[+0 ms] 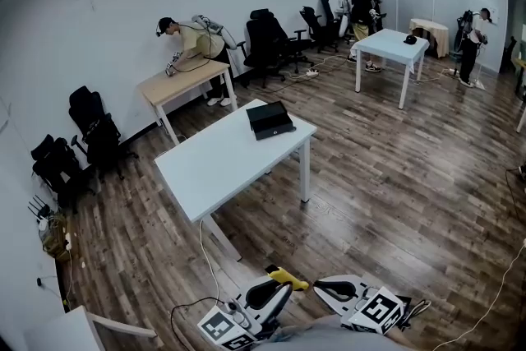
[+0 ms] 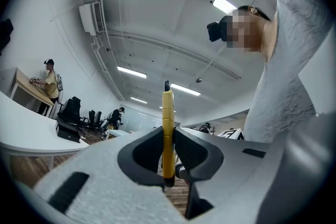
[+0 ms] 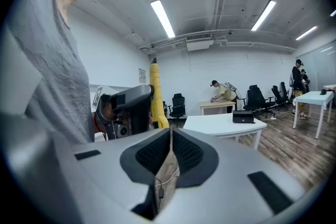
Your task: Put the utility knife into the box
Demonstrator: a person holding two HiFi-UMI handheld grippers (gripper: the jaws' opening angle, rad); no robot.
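Two tools, lower frame: left gripper (image 2: 167,136) clamps the utility knife (image 2: 167,110); right gripper (image 3: 170,136) is clenched, empty. We risk slippage from this narrow grip.

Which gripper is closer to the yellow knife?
Left. The left gripper is shut on the knife; the right gripper is off to its side, shut and empty.

The head view's bottom edge cuts off the left tool (image 1: 278,290) and the right tool (image 1: 333,288) just behind their marker cubes. There, only the yellow tip of the utility knife (image 1: 289,279) clears the left tool's jaws; the rest is hidden. Far ahead of both tools, the black box (image 1: 269,120) on the desk (image 1: 214,164) is too small to show its inside.
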